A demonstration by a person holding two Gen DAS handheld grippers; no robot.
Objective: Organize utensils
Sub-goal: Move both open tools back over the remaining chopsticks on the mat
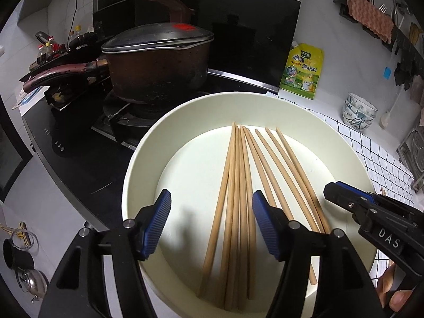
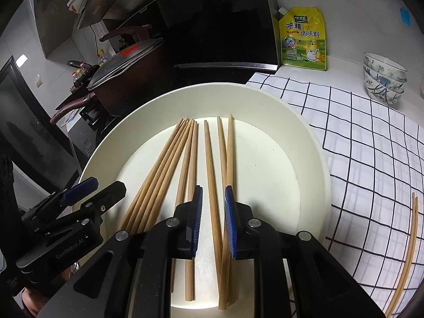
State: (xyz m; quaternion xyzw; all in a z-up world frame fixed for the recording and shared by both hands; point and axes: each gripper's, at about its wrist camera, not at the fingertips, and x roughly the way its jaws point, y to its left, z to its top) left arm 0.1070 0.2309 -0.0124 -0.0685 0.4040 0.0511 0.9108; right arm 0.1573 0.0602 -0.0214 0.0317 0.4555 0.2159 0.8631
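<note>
A dark stove [image 1: 79,143] with a lidded pot [image 1: 159,71] stands behind a cream basin [image 2: 312,143] on a checked cloth [image 2: 371,145]. Pale wooden chopsticks [image 1: 235,185] lie fanned inside. The left gripper [image 1: 212,228] hovers spread wide; the right gripper [image 2: 213,220], narrowly parted, straddles one chopstick without pinching it.

I see pale tan chopsticks [image 2: 209,164] in a cream bowl [image 2: 304,143], on a white cloth with a black grid [image 2: 371,145]. My grippers are black with blue pads [image 1: 265,228]. The seasoning pouch [image 2: 303,38] is yellow.
</note>
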